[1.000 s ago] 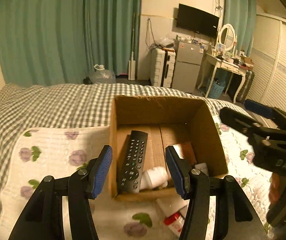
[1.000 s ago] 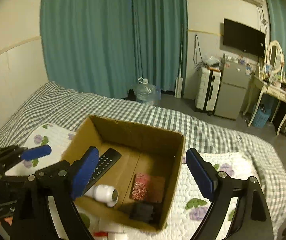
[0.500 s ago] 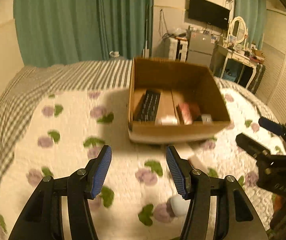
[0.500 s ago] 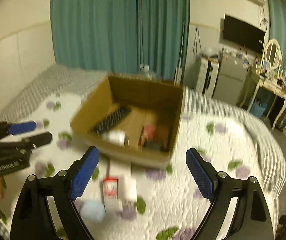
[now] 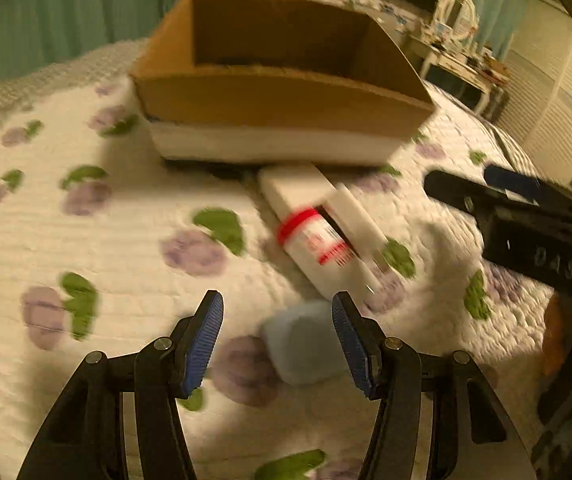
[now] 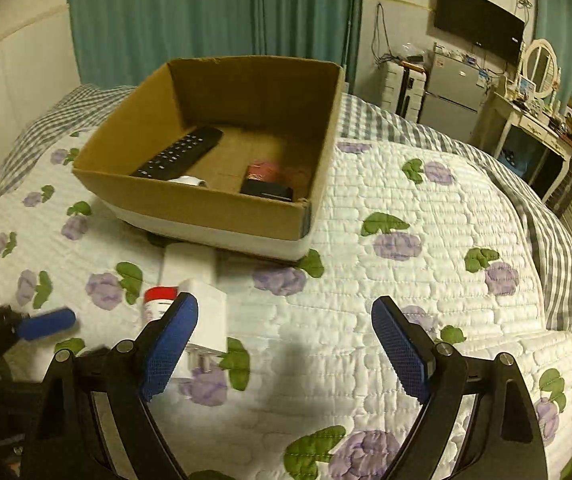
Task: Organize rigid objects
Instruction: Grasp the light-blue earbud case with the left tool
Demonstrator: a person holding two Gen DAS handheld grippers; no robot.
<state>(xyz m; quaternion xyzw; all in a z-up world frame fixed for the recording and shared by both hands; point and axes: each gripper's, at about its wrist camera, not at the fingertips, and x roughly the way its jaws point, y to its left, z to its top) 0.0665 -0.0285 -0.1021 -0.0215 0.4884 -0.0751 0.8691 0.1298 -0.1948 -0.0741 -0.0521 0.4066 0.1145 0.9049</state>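
Note:
A brown cardboard box (image 6: 222, 208) (image 5: 286, 100) stands on the flowered quilt. In it lie a black remote (image 6: 178, 154), a white bottle (image 6: 190, 181), a red packet (image 6: 264, 170) and a small black item (image 6: 268, 192). In front of the box lie a white flat box (image 5: 297, 190), a white bottle with a red cap (image 5: 317, 248) (image 6: 160, 300), a white block (image 6: 208, 320) and a pale blue block (image 5: 305, 344). My left gripper (image 5: 278, 344) is open, low over the quilt, with the pale blue block between its fingers. My right gripper (image 6: 286, 352) is open and empty above the quilt.
The bed has a grey checked blanket (image 6: 425, 128) at the far side. Behind it are teal curtains (image 6: 206, 12), a small fridge (image 6: 451, 96), a wall TV (image 6: 479, 26) and a dressing table (image 6: 533, 128). The right gripper also shows at the right of the left wrist view (image 5: 517, 216).
Both grippers have drawn back from over the box and dropped low. The left one has come down around the pale blue block near the loose items.

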